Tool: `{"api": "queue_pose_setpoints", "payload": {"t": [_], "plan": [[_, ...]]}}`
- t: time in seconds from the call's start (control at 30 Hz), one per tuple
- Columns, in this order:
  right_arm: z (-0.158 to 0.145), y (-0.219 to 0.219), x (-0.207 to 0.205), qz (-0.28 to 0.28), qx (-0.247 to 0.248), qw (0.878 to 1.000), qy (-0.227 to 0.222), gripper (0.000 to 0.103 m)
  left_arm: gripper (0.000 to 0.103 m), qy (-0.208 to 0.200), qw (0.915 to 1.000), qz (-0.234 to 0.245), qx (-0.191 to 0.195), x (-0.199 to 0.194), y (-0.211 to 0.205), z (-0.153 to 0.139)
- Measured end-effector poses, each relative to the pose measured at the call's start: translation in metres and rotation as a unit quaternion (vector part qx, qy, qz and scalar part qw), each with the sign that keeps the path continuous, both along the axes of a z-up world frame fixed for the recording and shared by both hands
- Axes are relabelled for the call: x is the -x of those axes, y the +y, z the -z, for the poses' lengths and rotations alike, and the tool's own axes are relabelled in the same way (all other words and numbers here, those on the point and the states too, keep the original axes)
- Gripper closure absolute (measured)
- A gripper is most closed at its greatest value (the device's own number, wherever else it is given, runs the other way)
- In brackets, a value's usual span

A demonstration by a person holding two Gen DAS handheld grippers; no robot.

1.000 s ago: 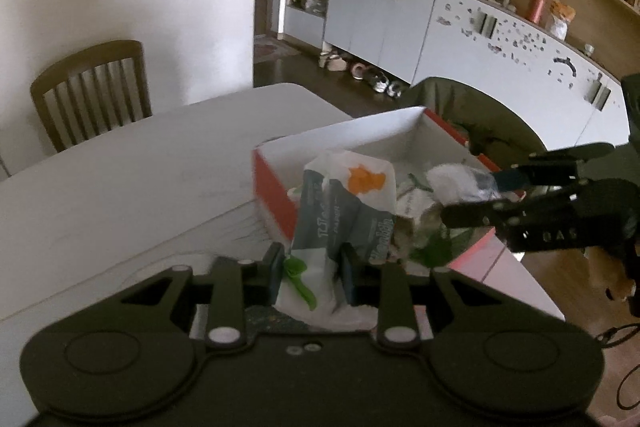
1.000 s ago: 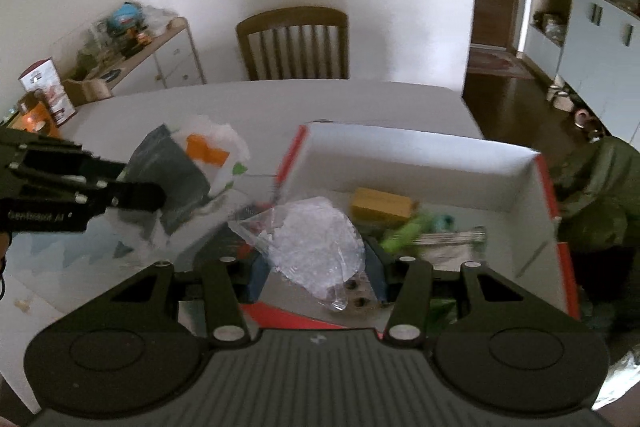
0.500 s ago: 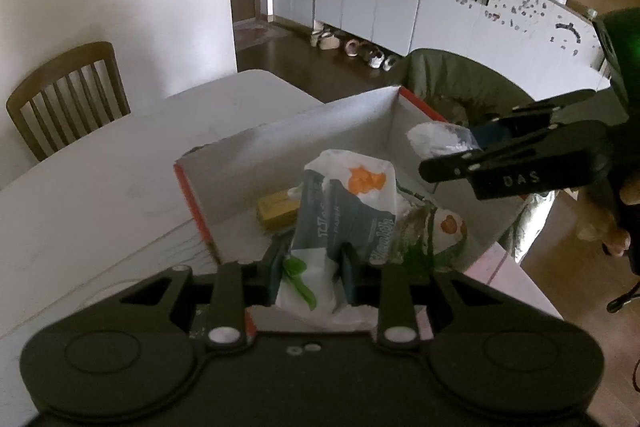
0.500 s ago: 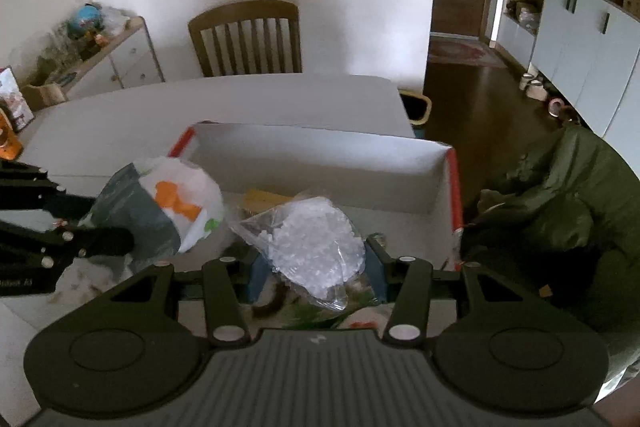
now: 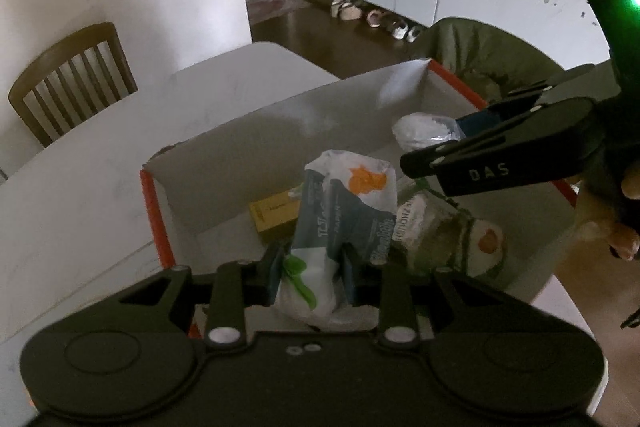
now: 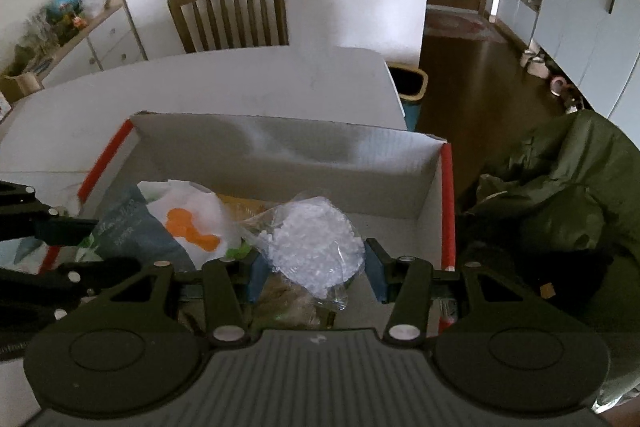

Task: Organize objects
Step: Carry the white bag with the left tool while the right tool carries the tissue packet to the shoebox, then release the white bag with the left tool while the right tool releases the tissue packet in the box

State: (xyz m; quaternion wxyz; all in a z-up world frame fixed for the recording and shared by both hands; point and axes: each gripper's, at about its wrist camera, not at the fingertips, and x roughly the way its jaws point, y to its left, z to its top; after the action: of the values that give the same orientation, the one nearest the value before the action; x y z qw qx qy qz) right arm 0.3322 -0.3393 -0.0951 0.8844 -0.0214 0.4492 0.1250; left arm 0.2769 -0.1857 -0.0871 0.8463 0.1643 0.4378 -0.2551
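My left gripper (image 5: 310, 277) is shut on a white and grey tissue pack (image 5: 344, 211) with an orange mark, held over the open box (image 5: 280, 115). The pack also shows in the right wrist view (image 6: 176, 223). My right gripper (image 6: 314, 273) holds a clear bag of white pellets (image 6: 314, 247) over the same box (image 6: 320, 147); its pads look spread wider than before, with the bag between them. That bag and gripper show in the left wrist view (image 5: 424, 131). A yellow carton (image 5: 272, 215) and other packets (image 5: 448, 235) lie inside the box.
The box has orange-red edges and sits on a white table (image 5: 100, 163). A wooden chair (image 6: 230, 15) stands at the far side. A green jacket (image 6: 560, 195) hangs to the right. A small bin (image 6: 408, 87) stands on the floor.
Both grippers have moved forward over the box with their loads. The right gripper's jaws have spread apart around the pellet bag.
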Motion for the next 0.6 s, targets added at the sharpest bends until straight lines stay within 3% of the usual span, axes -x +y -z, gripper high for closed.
{"api": "queue_pose_setpoints", "payload": {"t": [0.3, 0.6], "plan": [[0.022, 0.002, -0.024, 0.005, 0.017, 0.999, 0.029, 0.053, 0.074, 0.011, 0.9994, -0.012, -0.029, -0.023, -0.011, 0.015], [0.027, 0.02, -0.023, -0.04, 0.057, 0.997, 0.034, 0.053, 0.072, 0.018, 0.9987, -0.017, -0.044, -0.031, -0.015, 0.022]]}}
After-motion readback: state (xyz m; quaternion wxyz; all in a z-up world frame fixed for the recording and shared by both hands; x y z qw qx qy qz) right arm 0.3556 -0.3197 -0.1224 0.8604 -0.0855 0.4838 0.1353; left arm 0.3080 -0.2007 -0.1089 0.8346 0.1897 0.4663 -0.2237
